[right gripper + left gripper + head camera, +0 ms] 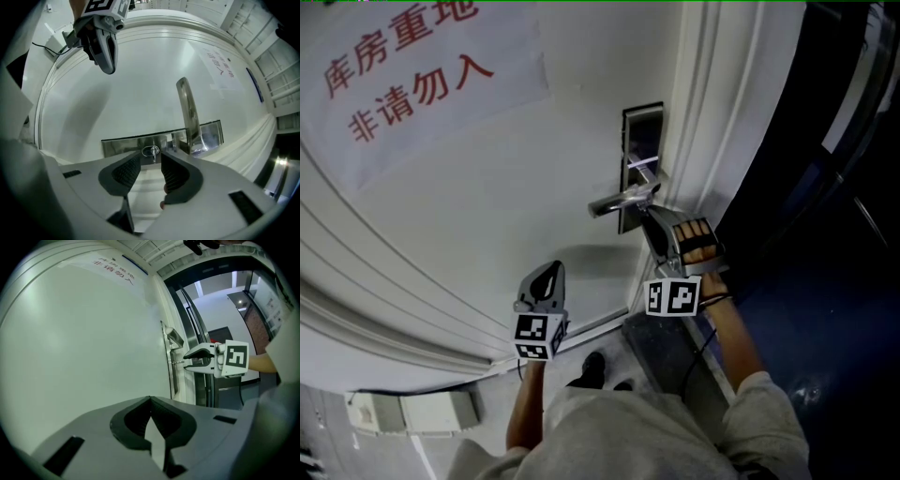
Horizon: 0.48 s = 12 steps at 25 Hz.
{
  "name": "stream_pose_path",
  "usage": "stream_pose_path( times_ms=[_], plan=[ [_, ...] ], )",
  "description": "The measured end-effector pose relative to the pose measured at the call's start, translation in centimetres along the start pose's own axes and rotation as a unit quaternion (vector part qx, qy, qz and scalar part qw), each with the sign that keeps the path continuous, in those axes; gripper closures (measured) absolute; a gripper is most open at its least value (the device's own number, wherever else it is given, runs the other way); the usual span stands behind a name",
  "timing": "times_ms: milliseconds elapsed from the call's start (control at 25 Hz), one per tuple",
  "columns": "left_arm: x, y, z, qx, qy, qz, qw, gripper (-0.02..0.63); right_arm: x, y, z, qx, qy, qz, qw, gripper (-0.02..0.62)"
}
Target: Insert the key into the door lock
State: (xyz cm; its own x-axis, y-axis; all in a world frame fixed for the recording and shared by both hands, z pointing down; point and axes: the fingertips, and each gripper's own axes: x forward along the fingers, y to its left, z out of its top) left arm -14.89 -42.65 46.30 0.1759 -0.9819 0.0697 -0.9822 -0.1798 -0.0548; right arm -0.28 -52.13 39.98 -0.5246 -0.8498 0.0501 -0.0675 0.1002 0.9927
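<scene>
**Key** (151, 151): seated in the keyhole of the lock plate (119, 146), at the edge of the door (487, 197) beside the frame and below the lever handle (189, 112). Its long axis stands out from the door, in line with the right jaws.

**Right gripper** (187, 360): jaws spread, pinching nothing. The key's head is just ahead of the tips, in line with the gap. This is the nearer hand.

**Left gripper** (550, 274): jaws pressed together, empty, well apart from the lock, toward the door's middle.

**Judgement:** insertion appears done; the next move is likely a straight withdrawal.
</scene>
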Motion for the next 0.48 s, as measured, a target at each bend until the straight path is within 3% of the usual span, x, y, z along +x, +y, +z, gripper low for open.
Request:
stream_pose_path(
  times_ms=[280,480],
  plan=[
    [-0.1,-0.5,0.0,0.002,0.000,-0.003,1.0000,0.589,-2.1,1.0,-0.8,0.028,0.004,-0.015,0.999,0.553],
    [0.0,-1.2,-0.3,0.005,0.004,-0.009,0.9999,0.589,-3.5,2.9,-1.4,0.058,0.010,-0.001,0.998,0.572]
  ],
)
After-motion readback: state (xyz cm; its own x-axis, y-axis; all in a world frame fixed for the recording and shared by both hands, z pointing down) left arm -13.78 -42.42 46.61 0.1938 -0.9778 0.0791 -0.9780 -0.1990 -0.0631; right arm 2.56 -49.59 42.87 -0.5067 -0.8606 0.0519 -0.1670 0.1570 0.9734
